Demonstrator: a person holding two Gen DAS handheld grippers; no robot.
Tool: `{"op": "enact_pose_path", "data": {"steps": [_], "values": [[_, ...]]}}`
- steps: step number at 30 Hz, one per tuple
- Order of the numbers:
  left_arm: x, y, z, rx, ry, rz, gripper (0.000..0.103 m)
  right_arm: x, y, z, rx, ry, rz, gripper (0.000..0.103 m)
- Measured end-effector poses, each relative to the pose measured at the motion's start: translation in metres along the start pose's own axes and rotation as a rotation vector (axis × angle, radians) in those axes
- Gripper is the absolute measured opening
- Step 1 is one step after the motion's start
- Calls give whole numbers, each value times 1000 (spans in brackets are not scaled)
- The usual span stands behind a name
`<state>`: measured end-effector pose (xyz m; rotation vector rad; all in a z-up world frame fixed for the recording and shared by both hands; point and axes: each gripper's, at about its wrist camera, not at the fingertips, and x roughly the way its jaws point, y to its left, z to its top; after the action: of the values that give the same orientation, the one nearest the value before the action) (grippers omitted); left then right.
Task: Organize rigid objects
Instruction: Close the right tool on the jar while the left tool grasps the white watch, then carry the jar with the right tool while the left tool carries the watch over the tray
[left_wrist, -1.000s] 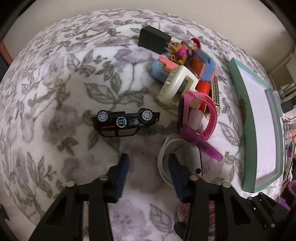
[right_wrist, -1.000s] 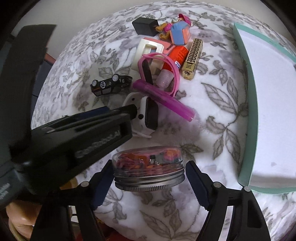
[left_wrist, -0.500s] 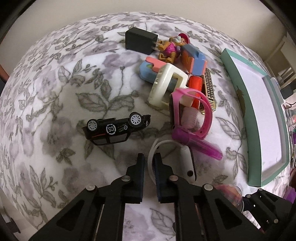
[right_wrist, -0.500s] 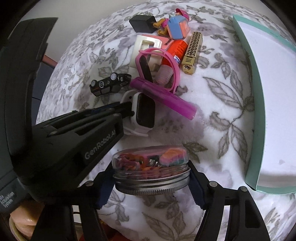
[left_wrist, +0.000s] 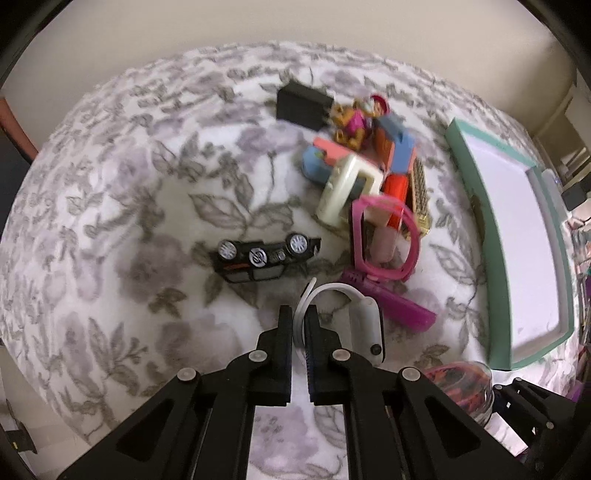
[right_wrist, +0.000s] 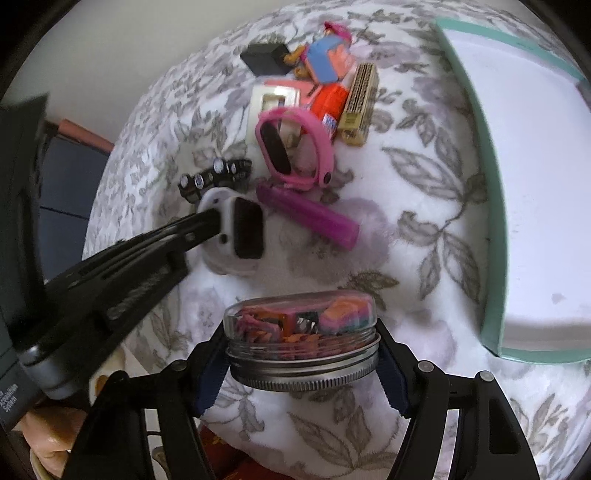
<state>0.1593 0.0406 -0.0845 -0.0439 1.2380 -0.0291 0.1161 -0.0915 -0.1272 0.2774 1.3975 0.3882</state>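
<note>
My left gripper (left_wrist: 299, 317) is shut on the strap of a white smartwatch (left_wrist: 364, 326), which it holds just above the floral cloth; the watch also shows in the right wrist view (right_wrist: 242, 230). My right gripper (right_wrist: 301, 360) is shut on a glass jar (right_wrist: 303, 347) with a metal lid, full of coloured bits. A pile of small objects lies beyond: a black toy car (left_wrist: 264, 254) on its side, a pink watch (left_wrist: 384, 240), a purple tube (left_wrist: 391, 304), a cream frame (left_wrist: 347, 192), a black charger (left_wrist: 301, 105), a toy figure (left_wrist: 354, 118).
A teal-rimmed white tray (left_wrist: 476, 206) lies at the right, seen also in the right wrist view (right_wrist: 491, 206). A gold lighter (right_wrist: 360, 99) and an orange tube (right_wrist: 328, 101) lie in the pile. The floral cloth (left_wrist: 129, 221) covers the table.
My left gripper closed from open onto the white watch strap and lifted it slightly. My right gripper closed on the jar and raised it.
</note>
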Motion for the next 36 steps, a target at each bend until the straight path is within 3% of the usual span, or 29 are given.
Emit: {"op": "enact_pose_path", "data": {"steps": [8,19,21,27,36], "values": [[-61,-4,20,-23,-121,3,6,-57,-18,12,49,-125,3,73],[-117,-67,66,-21,-233,-95,6,-174,-58,48,143,-405,-131,73],[-119,-82,72,-11,-244,-84,6,-182,-68,55,160,-431,-188,73],[-109,-124,87,22,-230,-99,6,-188,-104,72,237,-465,-255,73],[-56,-168,96,33,-176,-90,6,-174,-155,96,301,-460,-342,73]]}}
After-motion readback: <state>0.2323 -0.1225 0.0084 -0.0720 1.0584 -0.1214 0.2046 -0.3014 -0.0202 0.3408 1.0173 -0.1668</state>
